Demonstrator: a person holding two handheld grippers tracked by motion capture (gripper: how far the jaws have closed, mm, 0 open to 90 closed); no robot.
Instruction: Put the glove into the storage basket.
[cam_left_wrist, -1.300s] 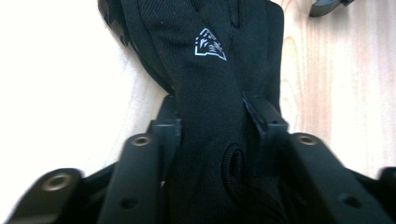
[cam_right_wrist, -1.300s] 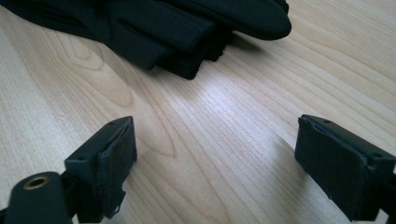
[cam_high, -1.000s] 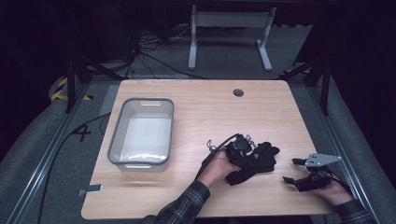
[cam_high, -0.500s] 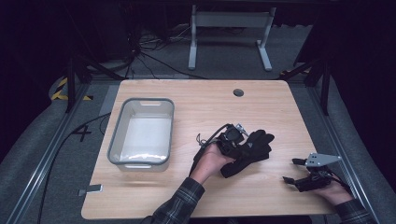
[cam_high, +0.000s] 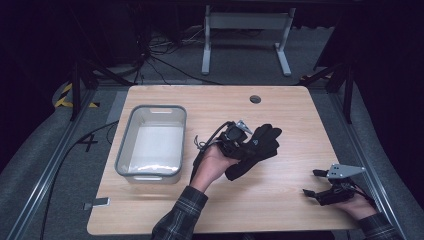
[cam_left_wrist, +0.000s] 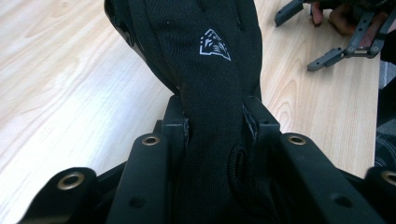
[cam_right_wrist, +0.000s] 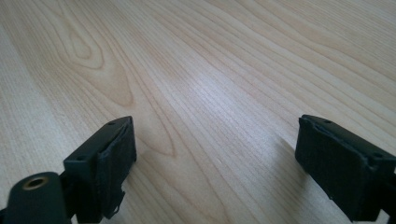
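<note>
A black glove (cam_high: 261, 144) with a small white logo hangs in the air over the middle of the wooden table (cam_high: 280, 205). My left gripper (cam_high: 239, 142) is shut on it. In the left gripper view the glove (cam_left_wrist: 210, 60) runs up between the two pads of my left gripper (cam_left_wrist: 215, 116), which press on its cuff end from both sides. My right gripper (cam_high: 311, 182) rests low at the table's front right, open, with a hand behind it. Its jaws (cam_right_wrist: 215, 154) stand wide apart over bare wood. The right gripper (cam_left_wrist: 295, 44) also lies beyond the glove in the left gripper view.
An empty grey bin (cam_high: 150, 109) stands on the left half of the table. A round cable hole (cam_high: 255, 99) sits near the far edge. A small grey clip (cam_high: 97, 203) sticks out at the front left corner. Cables and a metal stand (cam_high: 245, 25) lie on the floor behind.
My left hand has carried the glove up and to the left, away from the right gripper and nearer the bin. The right gripper has stayed in place.
</note>
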